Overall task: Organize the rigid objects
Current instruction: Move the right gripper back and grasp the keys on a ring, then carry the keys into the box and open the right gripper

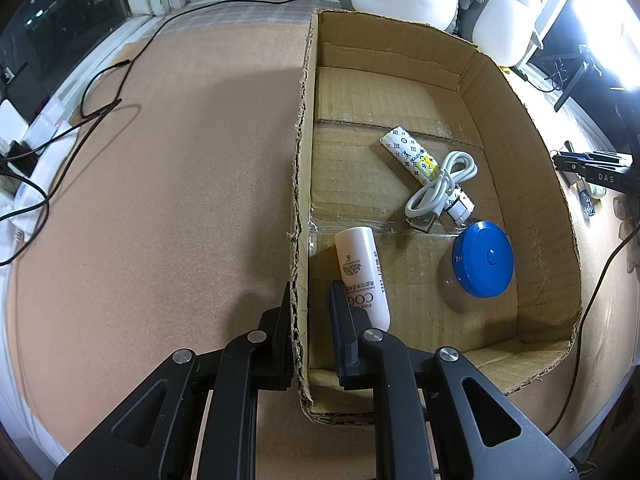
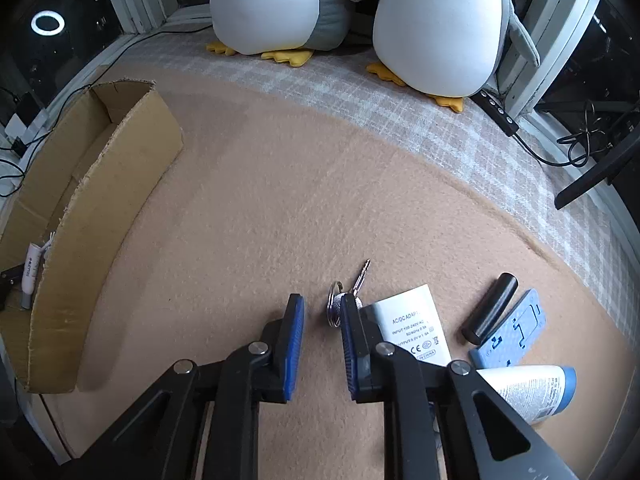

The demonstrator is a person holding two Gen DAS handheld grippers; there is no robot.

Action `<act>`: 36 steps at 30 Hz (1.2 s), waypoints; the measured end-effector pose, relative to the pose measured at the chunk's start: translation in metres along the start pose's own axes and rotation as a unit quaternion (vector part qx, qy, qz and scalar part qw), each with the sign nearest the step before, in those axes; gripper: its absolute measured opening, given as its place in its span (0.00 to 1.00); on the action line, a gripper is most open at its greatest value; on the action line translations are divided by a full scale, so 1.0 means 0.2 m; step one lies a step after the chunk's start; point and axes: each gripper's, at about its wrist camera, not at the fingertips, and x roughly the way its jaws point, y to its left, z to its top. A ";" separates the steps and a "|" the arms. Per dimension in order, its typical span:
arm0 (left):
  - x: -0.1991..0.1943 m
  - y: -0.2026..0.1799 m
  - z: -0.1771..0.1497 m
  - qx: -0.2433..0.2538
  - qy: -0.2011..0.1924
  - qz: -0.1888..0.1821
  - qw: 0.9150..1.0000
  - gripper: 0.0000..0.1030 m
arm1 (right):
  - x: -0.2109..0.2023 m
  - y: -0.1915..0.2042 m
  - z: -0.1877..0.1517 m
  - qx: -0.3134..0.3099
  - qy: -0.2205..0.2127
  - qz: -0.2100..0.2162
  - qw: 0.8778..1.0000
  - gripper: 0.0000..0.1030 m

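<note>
A cardboard box (image 1: 520,128) lies on the tan felt and holds a white tube (image 1: 360,264), a patterned white stick (image 1: 412,152), a coiled white cable (image 1: 440,188) and a blue round case (image 1: 484,258). My left gripper (image 1: 310,308) is open, its jaws straddling the box's left wall, with nothing held. My right gripper (image 2: 322,320) is open above the felt. A key on a ring (image 2: 352,292) lies just by its right finger. Right of it lie a white AC adapter (image 2: 412,328), a black cylinder (image 2: 490,308), a blue holder (image 2: 510,330) and a white-and-blue tube (image 2: 532,388).
Two plush penguins (image 2: 436,24) stand at the back on a checked cloth. Black cables (image 1: 100,92) and a white power strip (image 1: 36,148) lie at the left edge. The box also shows at the left of the right wrist view (image 2: 100,200).
</note>
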 end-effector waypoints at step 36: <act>-0.01 -0.01 0.00 0.004 -0.003 0.000 1.000 0.13 | -0.55 0.67 0.18 -0.077 -0.126 0.117 0.982 0.02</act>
